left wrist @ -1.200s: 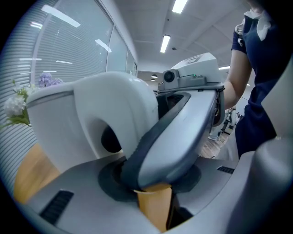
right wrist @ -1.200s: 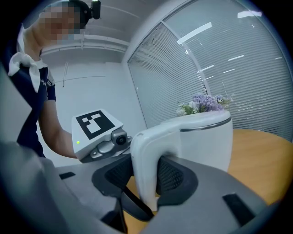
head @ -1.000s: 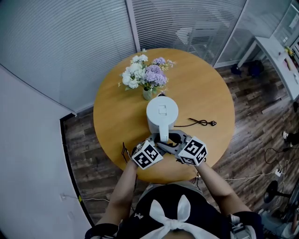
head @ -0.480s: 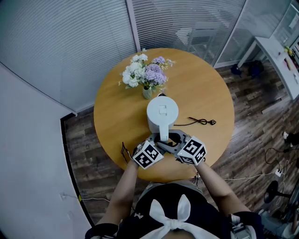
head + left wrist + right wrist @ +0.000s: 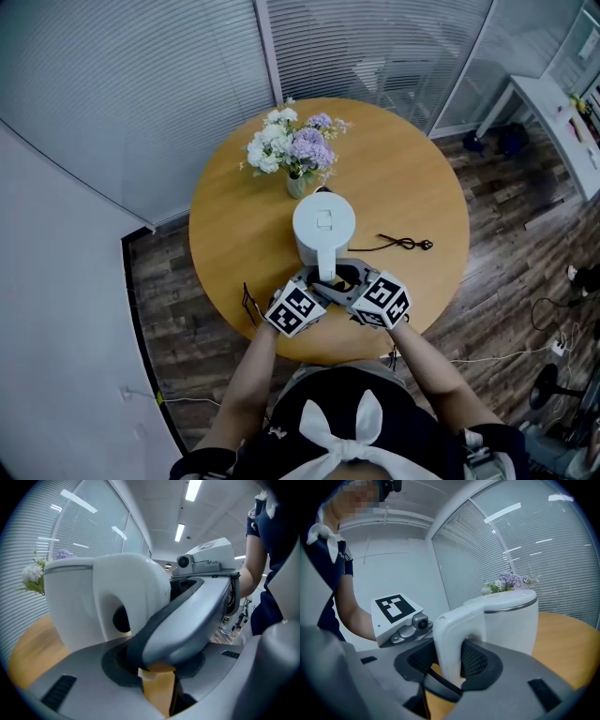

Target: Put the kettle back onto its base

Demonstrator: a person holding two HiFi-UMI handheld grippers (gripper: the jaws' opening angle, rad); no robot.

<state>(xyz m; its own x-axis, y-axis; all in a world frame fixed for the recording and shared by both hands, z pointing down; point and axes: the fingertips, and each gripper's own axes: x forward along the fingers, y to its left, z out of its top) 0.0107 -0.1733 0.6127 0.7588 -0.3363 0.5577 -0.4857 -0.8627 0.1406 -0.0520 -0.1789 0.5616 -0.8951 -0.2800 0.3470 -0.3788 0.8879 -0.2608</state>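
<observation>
A round wooden counter [image 5: 234, 234] stood on a dark plank floor [image 5: 506, 216] beside walls of slatted blinds. The person [image 5: 342, 427], in a dark top with a white bow, leaned over its near edge with both forearms stretched forward.

The white electric kettle [image 5: 324, 223] stood upright near the middle of the counter, lid on, with its handle [image 5: 447, 634] turned toward the person. What lay under it could not be made out from above.

Just behind the kettle was a bunch of white and lilac flowers [image 5: 292, 148] in a small vase.

The right tongs [image 5: 450, 660] were clamped on the kettle's handle low down, one dark ribbed pad on each side of it. The left tongs [image 5: 159, 660] came in from the other side, crossing close beneath. Their jaws stood apart and were closing, with a grey finger of the right tongs lying across the gap and the handle just ahead. Whether their pads touched anything could not be told.

A thin black power cord [image 5: 401, 246] lay on the counter to the kettle's right, its plug end loose on the wood.
</observation>
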